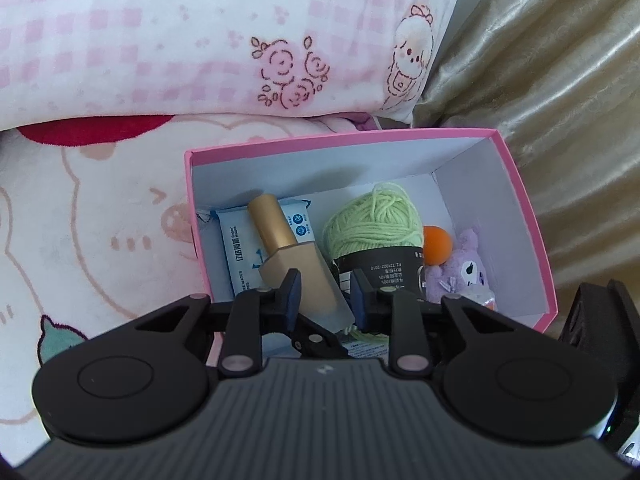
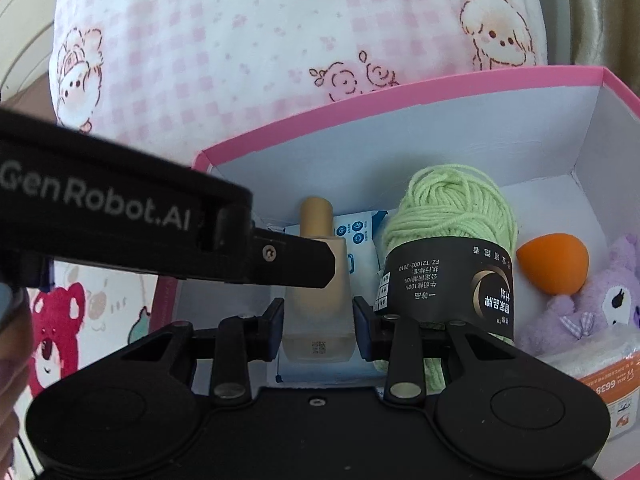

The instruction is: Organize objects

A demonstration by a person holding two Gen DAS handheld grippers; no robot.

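While the gold-capped bottle lies slantwise inside the pink box, its long axis runs almost straight ahead of the left hand-held gripper, cap away and square base nearest the pads. It lies over a pack of wipes, with the green yarn ball just to the right. The left hand-held gripper looks nearer and is pinching the bottle's lower body, its pads tight against both sides. From the other view, one of its fingers crosses the bottle's shoulder. The right hand-held gripper has its jaws drawn narrow, the bottle's base showing in the gap; whether those pads touch it I cannot tell. Lifting, I'd judge, means pulling back along that axis.
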